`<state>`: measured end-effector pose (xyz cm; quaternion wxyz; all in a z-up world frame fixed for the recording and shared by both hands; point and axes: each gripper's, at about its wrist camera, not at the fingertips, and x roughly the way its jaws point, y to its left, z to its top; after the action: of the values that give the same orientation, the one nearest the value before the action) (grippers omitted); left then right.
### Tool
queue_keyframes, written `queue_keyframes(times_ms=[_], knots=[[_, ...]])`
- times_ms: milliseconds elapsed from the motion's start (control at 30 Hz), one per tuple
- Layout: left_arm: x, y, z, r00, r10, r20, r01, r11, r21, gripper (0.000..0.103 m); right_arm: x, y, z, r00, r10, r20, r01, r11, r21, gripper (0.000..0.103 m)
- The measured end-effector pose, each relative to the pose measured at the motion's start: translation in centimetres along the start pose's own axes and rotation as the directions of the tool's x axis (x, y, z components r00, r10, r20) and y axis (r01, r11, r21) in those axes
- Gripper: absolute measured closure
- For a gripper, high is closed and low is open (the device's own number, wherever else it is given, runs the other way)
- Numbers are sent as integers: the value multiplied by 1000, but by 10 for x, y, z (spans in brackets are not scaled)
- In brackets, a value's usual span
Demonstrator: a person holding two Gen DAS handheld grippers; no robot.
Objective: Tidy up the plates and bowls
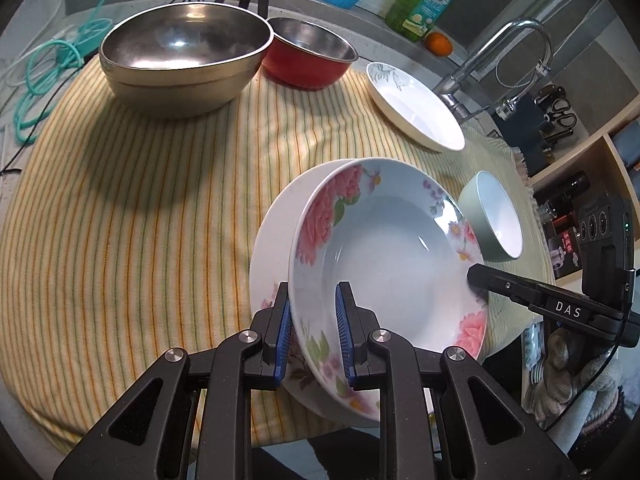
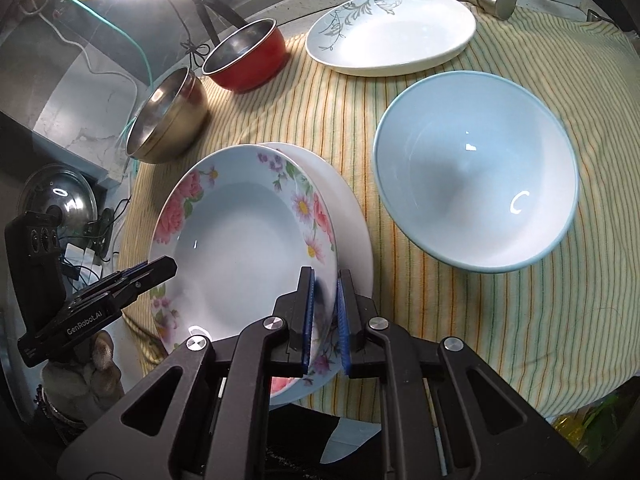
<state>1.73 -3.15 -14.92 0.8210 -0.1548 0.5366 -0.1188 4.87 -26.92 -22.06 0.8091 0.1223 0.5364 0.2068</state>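
Blue-padded fingers [image 1: 285,332] of the left gripper [image 1: 313,334] pinch the floral plate's [image 1: 392,248] near-left rim (nearly closed). Opposite, the right gripper [image 2: 325,322] clamps its right rim just as narrowly.

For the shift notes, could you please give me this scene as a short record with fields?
Surface: striped cloth
Held: floral plate, gripped at opposite rims, with a second plate under it
Left gripper: shut on the plate rim
Right gripper: shut on the plate rim
Steel bowl: upright at the far side of the cloth
Red bowl: touching the steel bowl
Leaf plate: near the tap
Blue bowl: beside the held plates
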Motion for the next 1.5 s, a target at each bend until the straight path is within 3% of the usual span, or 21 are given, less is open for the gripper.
queue_keyframes(times_ms=[967,1100,1233,1333,1400,1500], knots=[[8,-16,4,990,138,12,-139,985,104,84,7,24,-1,987,-160,30,163,976,-147,87],[9,-17,4,990,142,14,-142,984,106,82,6,23,0,986,-161,34,164,976,-145,87],[8,-17,4,991,136,14,-137,985,102,73,6,24,0,987,-157,36,161,977,-144,84],[8,-16,5,992,126,12,-127,987,97,67,5,25,0,988,-149,42,153,977,-148,72],[8,-16,5,992,124,8,-124,988,92,67,3,27,0,988,-147,55,154,976,-152,53],[5,-15,6,993,118,8,-119,990,80,51,-1,30,0,988,-137,70,146,978,-151,44]])
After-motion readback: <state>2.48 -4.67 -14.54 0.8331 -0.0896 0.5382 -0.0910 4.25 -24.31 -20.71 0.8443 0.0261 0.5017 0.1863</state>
